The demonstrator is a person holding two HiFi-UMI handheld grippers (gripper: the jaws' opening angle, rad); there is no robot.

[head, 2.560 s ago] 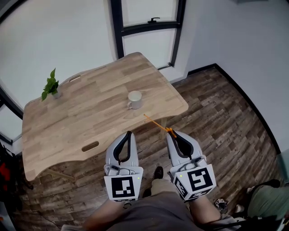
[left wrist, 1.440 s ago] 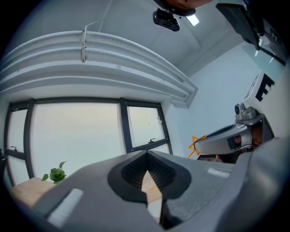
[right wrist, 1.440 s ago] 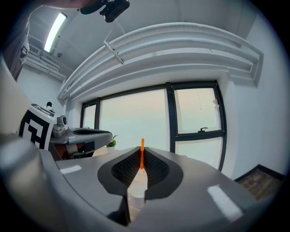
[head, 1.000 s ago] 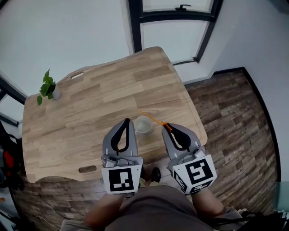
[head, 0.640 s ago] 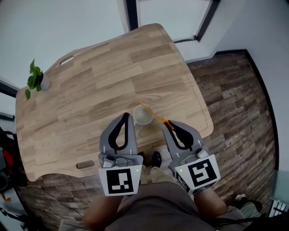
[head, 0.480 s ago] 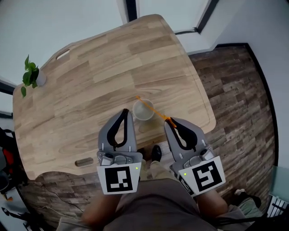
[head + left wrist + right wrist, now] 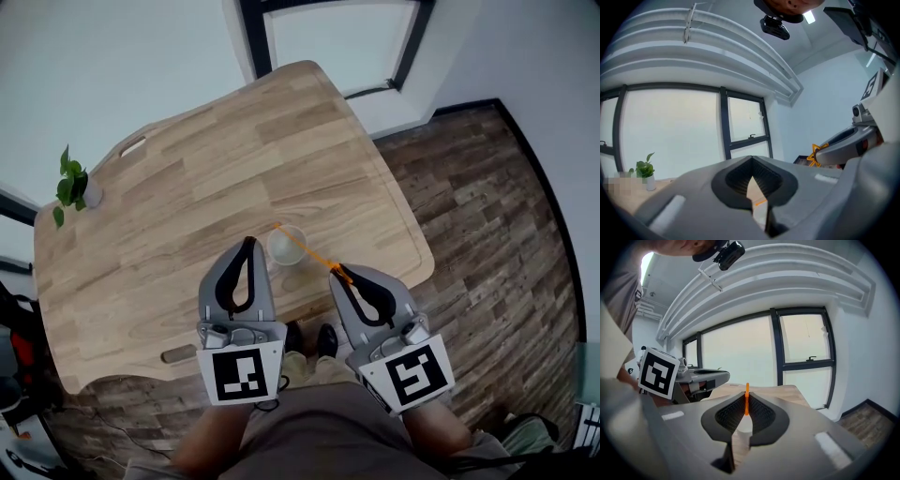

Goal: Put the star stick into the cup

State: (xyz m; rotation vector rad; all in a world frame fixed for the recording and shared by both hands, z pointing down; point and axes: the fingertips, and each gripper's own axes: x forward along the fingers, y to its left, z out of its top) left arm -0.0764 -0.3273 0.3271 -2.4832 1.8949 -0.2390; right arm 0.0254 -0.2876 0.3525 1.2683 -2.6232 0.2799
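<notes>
A white cup (image 7: 286,247) stands on the wooden table (image 7: 187,206) near its front edge. The orange star stick (image 7: 305,249) slants across the cup's mouth in the head view, its thin end past the far rim. My right gripper (image 7: 334,275) is shut on the star end, just right of the cup. From the left gripper view the star (image 7: 816,154) shows at that gripper's tip. In the right gripper view the stick (image 7: 746,401) rises from the closed tips. My left gripper (image 7: 248,242) is shut and holds nothing, close to the cup's left side.
A small green plant (image 7: 71,184) in a pot stands at the table's far left corner. A slot (image 7: 178,353) is cut near the table's front edge. Dark wood floor (image 7: 487,216) lies to the right, and a window (image 7: 328,37) is behind the table.
Both grippers came forward from over the floor to the table beside the cup. The stick, once short of the cup, now crosses above its mouth. Both jaws stayed shut.
</notes>
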